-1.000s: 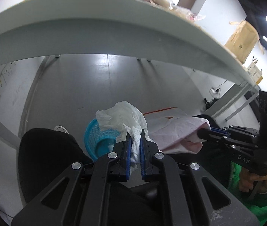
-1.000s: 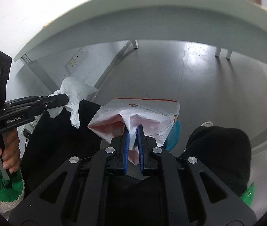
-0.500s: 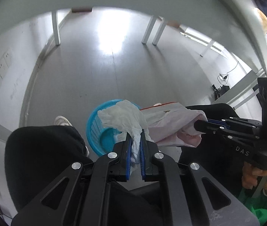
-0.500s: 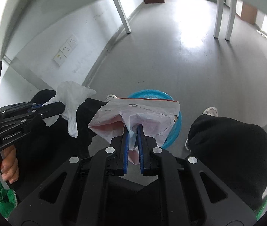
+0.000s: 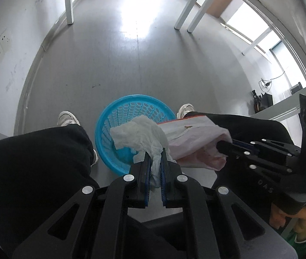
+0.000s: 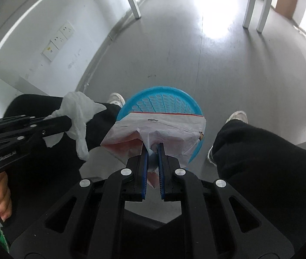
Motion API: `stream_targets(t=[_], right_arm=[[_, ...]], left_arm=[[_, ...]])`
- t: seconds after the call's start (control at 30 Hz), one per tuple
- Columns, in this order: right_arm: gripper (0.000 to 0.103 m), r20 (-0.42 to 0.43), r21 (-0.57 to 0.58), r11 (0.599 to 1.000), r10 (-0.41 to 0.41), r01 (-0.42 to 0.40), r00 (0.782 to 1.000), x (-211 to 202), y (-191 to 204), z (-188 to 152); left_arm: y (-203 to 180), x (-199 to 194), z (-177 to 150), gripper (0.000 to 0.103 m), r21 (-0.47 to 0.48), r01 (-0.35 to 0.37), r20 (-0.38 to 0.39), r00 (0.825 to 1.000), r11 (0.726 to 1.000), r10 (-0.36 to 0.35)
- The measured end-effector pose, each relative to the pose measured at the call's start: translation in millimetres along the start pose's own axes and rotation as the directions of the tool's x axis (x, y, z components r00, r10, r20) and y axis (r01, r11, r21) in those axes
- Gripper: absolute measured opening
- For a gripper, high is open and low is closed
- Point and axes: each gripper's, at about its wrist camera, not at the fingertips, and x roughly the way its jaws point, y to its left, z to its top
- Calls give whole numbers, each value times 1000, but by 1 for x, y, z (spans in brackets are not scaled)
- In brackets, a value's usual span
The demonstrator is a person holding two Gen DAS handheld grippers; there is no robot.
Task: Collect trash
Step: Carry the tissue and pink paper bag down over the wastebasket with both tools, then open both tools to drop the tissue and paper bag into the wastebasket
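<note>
Between the left gripper's (image 5: pixel 154 151) pressed pads hangs a crumpled tissue (image 5: pixel 139 135), beside it the right gripper (image 6: pixel 152 145) pinches a red-edged bag (image 6: pixel 159 129), both directly over the blue basket (image 5: pixel 118 112) below, on the floor between the person's feet.

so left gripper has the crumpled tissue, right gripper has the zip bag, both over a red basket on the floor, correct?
Not quite: the basket is blue, as the left wrist view shows. The rest holds: left gripper is shut on the crumpled tissue, right gripper on the zip bag, both above the basket.
</note>
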Motion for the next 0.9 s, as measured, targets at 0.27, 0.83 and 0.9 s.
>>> stream_targets(t=[0.27,0.83,0.9], right_arm=[[8,-71,-6,1000,-2,2,997,37,-2,16],[8,-244,138,990,43,-9,969,121,-38,38],[8,-248,136,991,29,5,968,128,-40,39]], left_arm=[[21,35,15,7,-97,30,-89,995,995,-38],[29,102,44,7,-120,-47,-193,981,992,23],[28,106,48,7,-118,-52,-188,982,992,29]])
